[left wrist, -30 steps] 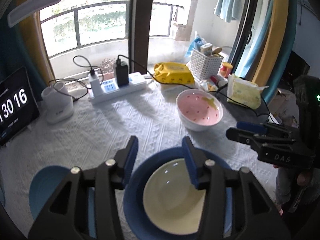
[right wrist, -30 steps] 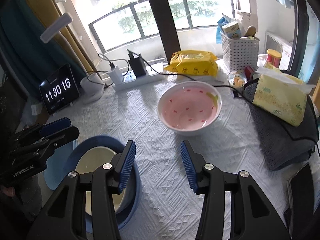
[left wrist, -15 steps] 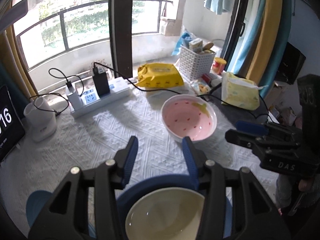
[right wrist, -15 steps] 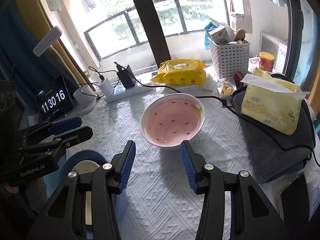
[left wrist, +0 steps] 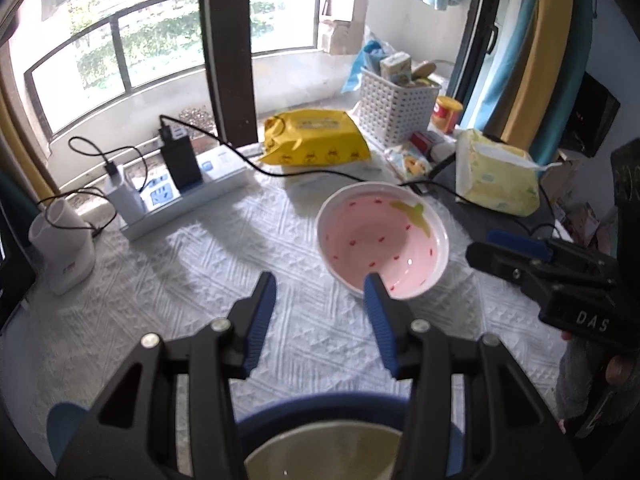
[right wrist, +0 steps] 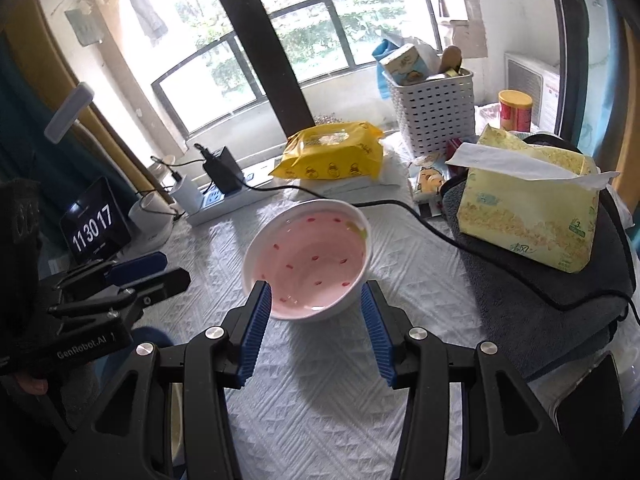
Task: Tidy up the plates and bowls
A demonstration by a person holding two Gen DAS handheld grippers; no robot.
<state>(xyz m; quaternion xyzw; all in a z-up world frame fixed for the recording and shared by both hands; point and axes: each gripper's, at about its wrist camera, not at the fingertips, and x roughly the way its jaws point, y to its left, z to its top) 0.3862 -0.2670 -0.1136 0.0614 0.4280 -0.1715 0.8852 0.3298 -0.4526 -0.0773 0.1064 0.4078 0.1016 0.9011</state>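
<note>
Both tools open, pink bowl ahead of the right one.

From my station, going left to right: my left tool (left wrist: pixel 320 296) hangs with its blue-padded fingers spread wide and nothing between them, above the white textured cloth on the tabletop (left wrist: pixel 192 280); below it sits the cream-coloured glazed bowl (left wrist: pixel 320 456), nested in the dark blue round plate (left wrist: pixel 312 408) at the near edge. Further right stands the pink ceramic bowl with red seed marks and a white rim (right wrist: pixel 308 260), upright on the cloth. My right tool (right wrist: pixel 316 300) is also wide open and holds nothing; its two fingertips flank the near rim of that pink bowl, though I cannot tell whether they touch it. At the far right lies a yellow tissue pack (right wrist: pixel 528 208) on a dark grey folded towel (right wrist: pixel 552 292).
</note>
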